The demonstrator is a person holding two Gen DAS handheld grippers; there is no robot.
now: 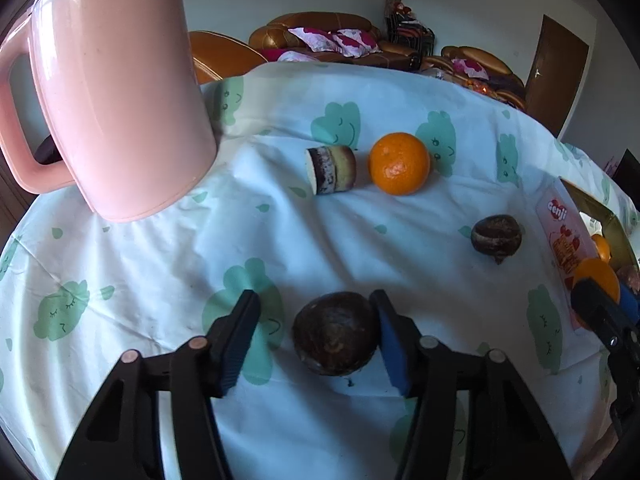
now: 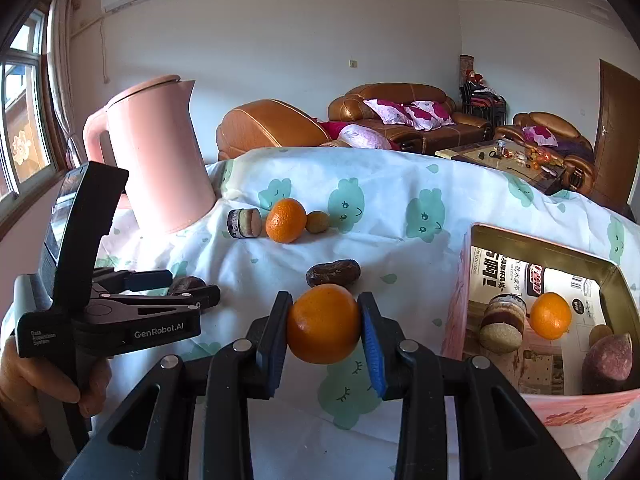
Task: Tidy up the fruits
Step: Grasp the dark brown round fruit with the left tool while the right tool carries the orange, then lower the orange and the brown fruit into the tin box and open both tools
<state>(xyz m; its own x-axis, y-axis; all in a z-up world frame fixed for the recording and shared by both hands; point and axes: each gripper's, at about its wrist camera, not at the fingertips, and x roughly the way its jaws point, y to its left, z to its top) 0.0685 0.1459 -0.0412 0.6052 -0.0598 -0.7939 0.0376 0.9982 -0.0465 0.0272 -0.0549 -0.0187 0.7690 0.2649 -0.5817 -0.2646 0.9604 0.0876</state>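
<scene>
The right gripper's [image 2: 323, 326] jaws clamp a round orange tangerine [image 2: 324, 323] just above the cloth-covered desk [image 2: 400, 216], beside the open pink cardboard box [image 2: 456, 320]. The left gripper's [image 1: 316, 338] jaws bracket a dark brown round fruit [image 1: 336, 332] lying on the cloth, right pad touching, left apart, tilted steeply downward.

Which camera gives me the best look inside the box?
The right wrist view: the open box faces the camera, showing an orange and other pieces inside. The left wrist view catches only its pink side at the right edge, its contents barely visible.
</scene>
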